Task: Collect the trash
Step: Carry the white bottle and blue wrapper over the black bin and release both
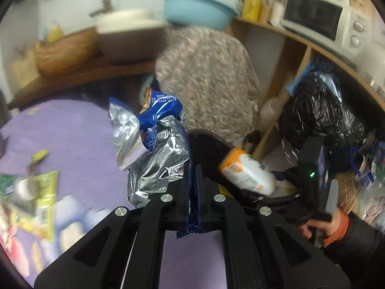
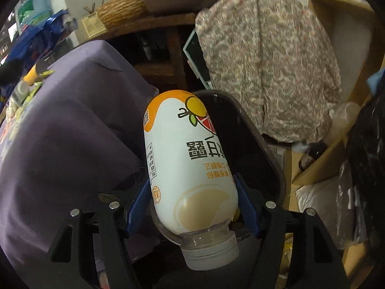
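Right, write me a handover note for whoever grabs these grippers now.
Left gripper: shut on a blue-and-silver wrapper.
Right gripper: shut on a white-and-orange bottle, cap toward the camera.
Both are held near the black bin beside the purple-covered table.
Done: both pieces picked up.
Left: drop both in the bin, then fetch the green packet and other litter on the table.

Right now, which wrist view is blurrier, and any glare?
Left wrist: motion-smeared background and table clutter; glare on the foil snack bag pinched in the left gripper. Right wrist: sharper; the bottle in the right gripper reads clearly, mild edge blur, fisheye bending.
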The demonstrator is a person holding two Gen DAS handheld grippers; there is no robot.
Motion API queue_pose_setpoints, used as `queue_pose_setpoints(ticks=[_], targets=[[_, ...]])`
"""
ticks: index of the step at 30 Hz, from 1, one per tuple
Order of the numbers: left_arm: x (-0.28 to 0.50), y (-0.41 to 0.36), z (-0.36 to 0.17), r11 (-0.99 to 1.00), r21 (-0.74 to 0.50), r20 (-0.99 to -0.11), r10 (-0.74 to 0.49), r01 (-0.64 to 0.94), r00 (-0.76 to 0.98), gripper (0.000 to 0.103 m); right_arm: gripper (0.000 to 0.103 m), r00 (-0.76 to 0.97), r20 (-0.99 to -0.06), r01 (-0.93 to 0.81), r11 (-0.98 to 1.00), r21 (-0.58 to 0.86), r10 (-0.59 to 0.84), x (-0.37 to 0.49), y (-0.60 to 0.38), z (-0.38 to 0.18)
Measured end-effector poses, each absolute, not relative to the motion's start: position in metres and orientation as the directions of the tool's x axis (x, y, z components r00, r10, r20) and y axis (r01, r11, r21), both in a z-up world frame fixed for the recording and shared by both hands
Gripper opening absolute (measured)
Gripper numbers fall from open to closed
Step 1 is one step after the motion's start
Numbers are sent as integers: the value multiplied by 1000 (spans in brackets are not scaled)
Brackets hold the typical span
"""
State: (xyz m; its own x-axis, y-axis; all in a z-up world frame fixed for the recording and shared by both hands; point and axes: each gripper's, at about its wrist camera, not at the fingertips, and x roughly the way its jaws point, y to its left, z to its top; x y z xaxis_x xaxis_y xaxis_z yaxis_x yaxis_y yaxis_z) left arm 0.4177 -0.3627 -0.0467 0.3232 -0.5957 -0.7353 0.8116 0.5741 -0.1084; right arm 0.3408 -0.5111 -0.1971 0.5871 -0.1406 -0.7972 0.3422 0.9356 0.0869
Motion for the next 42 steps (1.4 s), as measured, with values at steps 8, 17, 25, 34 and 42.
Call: queue_pose_setpoints(ticks=[8,17,25,34,42], targets=[[456,-460,-93,565,-154,-845,-501,810,189,4,67,531,-830,401,914,69,-170,351,-528,-241],[477,-521,-152,606,-190,-911,-402,773,92,4,67,510,-842,402,914,53,-176,352,-534,-263],[488,-533,-167,641,-176,-920,-377,747,106,6,66,525,-832,395,917,52,-179,360,-537,-267],[493,-514,-142,686,-206,-896,-419,698,148,84,80,553,-804,409,912,31,-220,352,-524,-250],[460,-447,-73,666,-176,-791,-534,725,299,89,80,624,-754,358,933,42,-206,333,-495,-203]])
